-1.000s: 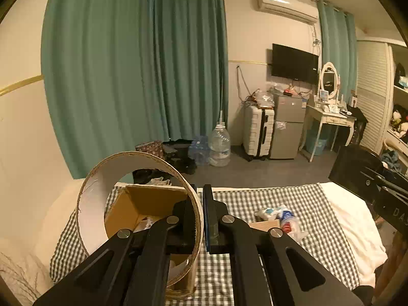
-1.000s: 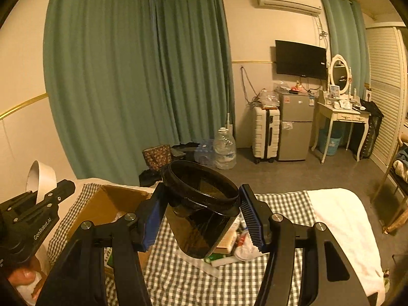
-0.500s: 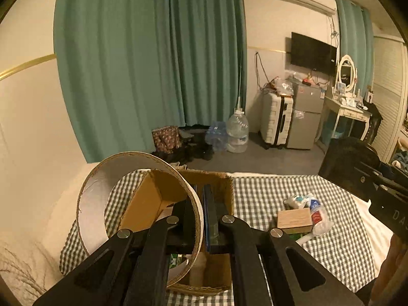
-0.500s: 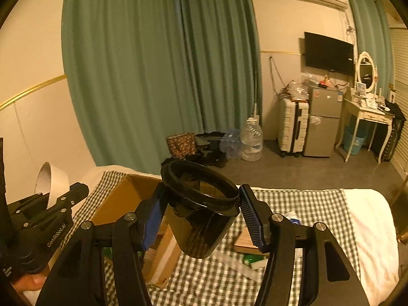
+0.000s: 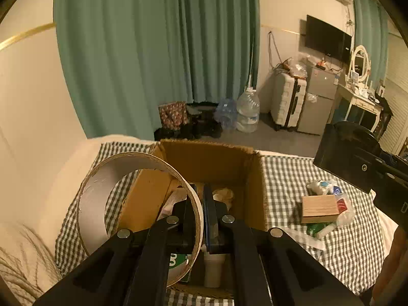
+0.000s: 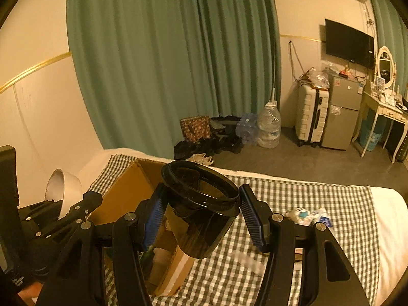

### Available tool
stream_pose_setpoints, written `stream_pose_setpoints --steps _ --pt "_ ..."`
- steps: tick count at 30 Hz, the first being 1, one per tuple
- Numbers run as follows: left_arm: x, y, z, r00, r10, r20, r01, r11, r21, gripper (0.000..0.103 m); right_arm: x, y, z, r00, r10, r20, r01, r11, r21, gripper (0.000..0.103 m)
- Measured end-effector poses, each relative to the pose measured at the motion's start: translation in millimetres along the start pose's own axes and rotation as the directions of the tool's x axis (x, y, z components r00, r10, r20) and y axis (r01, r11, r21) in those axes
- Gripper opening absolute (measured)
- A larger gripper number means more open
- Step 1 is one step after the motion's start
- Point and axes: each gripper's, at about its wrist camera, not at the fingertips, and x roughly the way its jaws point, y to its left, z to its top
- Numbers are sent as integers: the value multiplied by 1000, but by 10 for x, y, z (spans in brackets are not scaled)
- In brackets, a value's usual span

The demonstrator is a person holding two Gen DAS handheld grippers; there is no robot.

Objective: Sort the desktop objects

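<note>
My left gripper [image 5: 200, 211] is shut on the rim of a wide white cardboard ring [image 5: 102, 196], which hangs over the left side of an open cardboard box [image 5: 229, 168] on the checked cloth. Several items lie inside the box. My right gripper [image 6: 200, 216] is shut on a dark translucent plastic tub [image 6: 201, 214], held upright above the box [image 6: 122, 196] at its right edge. In the left wrist view the tub [image 5: 344, 150] shows at the right. The ring [image 6: 63, 186] and the left gripper appear at the left of the right wrist view.
A wooden block [image 5: 320, 207] and several small packets [image 5: 329, 188] lie on the checked cloth [image 6: 306, 199] right of the box. Beyond the bed are green curtains, a water jug [image 6: 267, 127], a suitcase [image 6: 309, 114], a small fridge and a dressing table.
Both grippers have moved forward and down toward the box with their loads still held. The box now lies closer and lower in both views, with the ring over its left side.
</note>
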Motion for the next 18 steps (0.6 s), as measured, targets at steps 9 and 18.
stream_pose_setpoints --steps 9,18 --pt "407 198 -115 998 6 -68 -8 999 -37 4 500 266 -70 997 42 -61 -45 998 -42 57" --pt "816 331 -297 988 4 -153 -15 998 -68 4 1013 532 -238 988 75 -132 -86 993 -80 57"
